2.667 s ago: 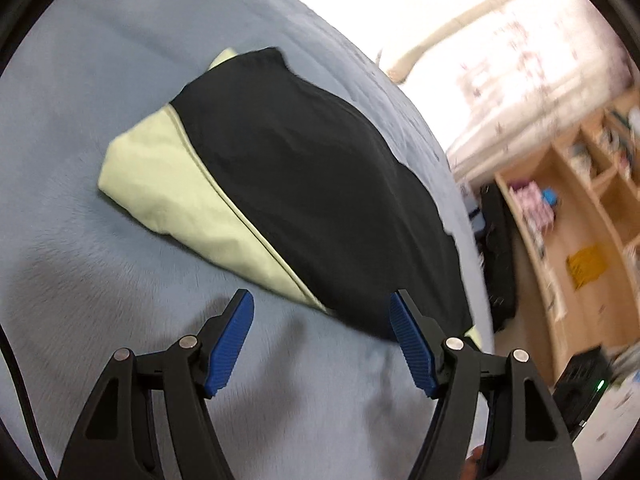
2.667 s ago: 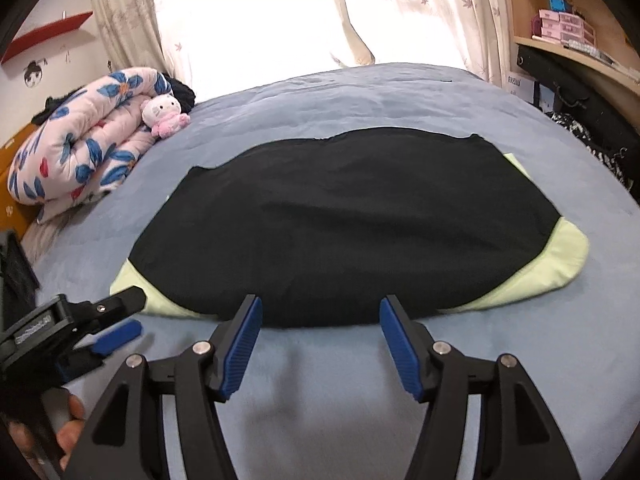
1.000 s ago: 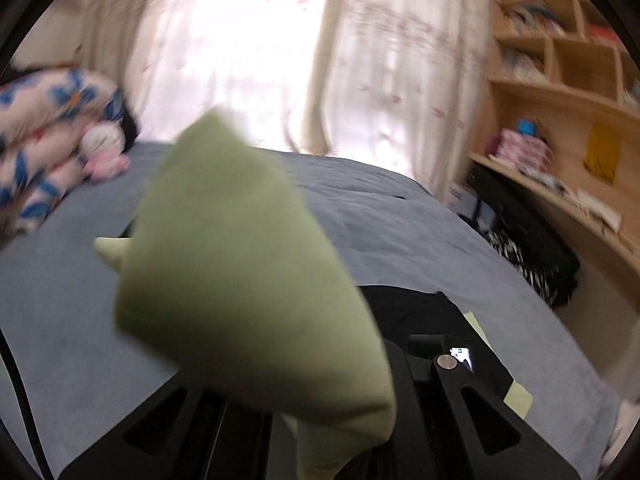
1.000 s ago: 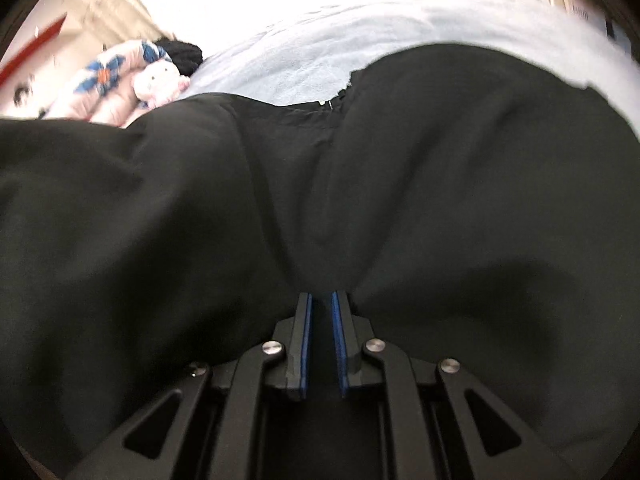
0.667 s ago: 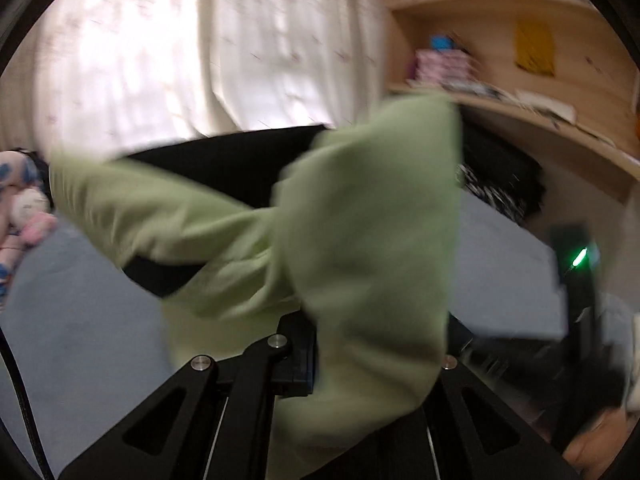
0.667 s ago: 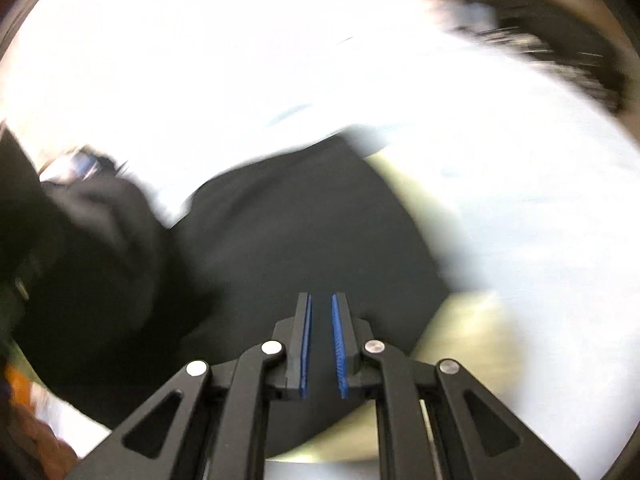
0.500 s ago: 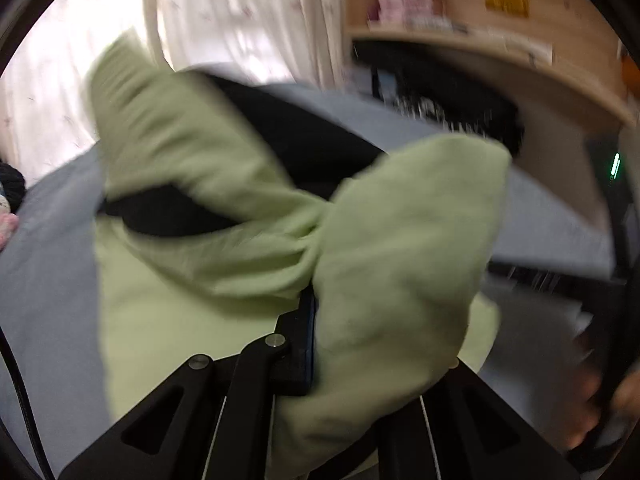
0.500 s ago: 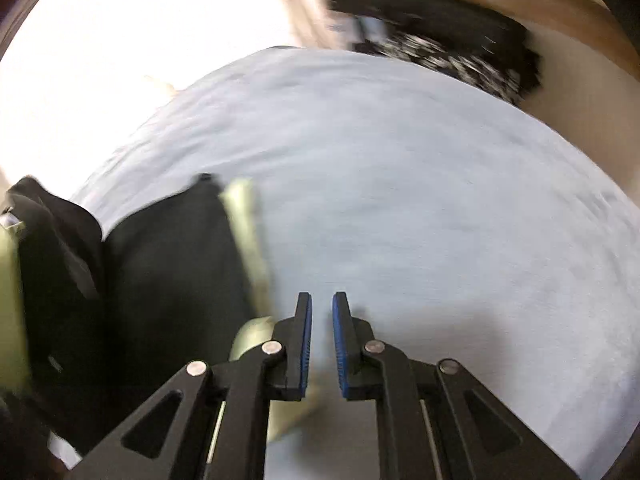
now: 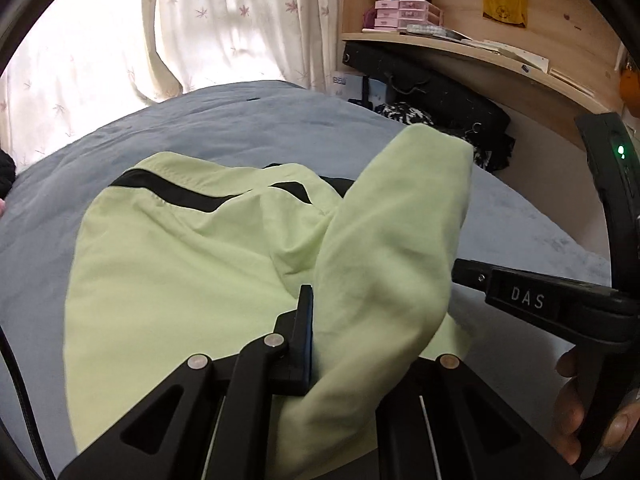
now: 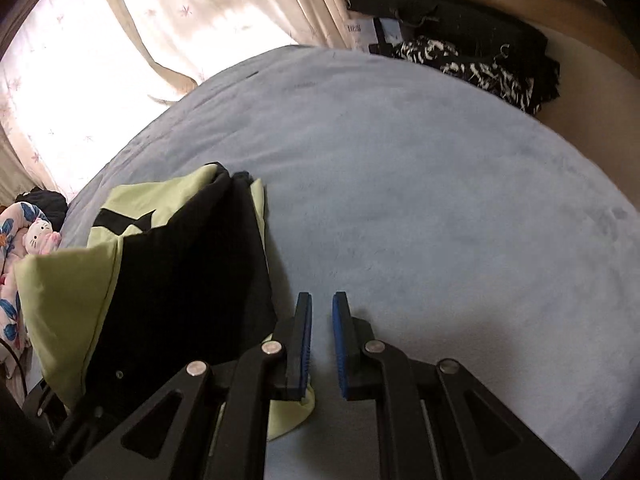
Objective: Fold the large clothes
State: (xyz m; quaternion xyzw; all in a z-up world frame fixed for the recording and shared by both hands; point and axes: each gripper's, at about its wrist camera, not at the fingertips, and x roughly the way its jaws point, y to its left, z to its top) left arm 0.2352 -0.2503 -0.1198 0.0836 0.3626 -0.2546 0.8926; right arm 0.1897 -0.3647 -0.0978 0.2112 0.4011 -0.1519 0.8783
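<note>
The garment, a light green and black piece, lies folded over on the grey-blue bed. Your left tool is clenched on a green corner flap that stands up loosely from the pads. Your right tool is nearly closed with nothing between its pads, just beside the garment's black edge. The cloth looks thin, soft and limp, likely to slide and sag; take hold at hems and corners. Seen from the left wrist, the right tool's body reads "DAS".
</note>
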